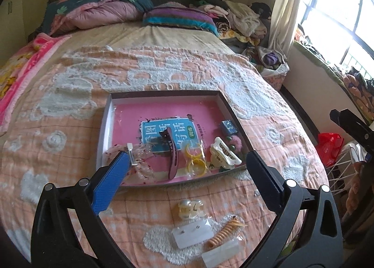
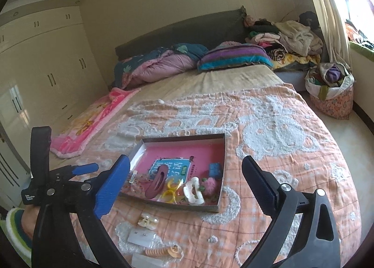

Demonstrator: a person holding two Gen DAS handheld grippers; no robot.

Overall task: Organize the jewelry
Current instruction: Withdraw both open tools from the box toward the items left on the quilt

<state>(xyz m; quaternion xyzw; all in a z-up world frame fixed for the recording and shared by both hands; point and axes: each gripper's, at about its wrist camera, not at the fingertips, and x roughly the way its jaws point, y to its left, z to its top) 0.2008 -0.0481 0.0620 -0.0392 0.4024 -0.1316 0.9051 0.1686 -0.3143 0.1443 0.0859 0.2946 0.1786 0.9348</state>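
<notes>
Left wrist view: my left gripper (image 1: 188,158) hangs spread wide with nothing between its fingers, just above the near edge of the shallow tray (image 1: 105,127) on the orange quilt (image 1: 70,109). My right gripper (image 2: 185,169) is equally splayed and bare, hovering near that tray. Inside the tray lie a maroon hair clip (image 1: 172,151), yellow rings (image 1: 196,159), a white claw clip (image 1: 223,157) and a clear beaded bracelet (image 1: 142,162). On the quilt nearer me sit a small pearly clip (image 1: 190,208), an earring card (image 1: 191,235) and an orange coil tie (image 1: 225,231).
</notes>
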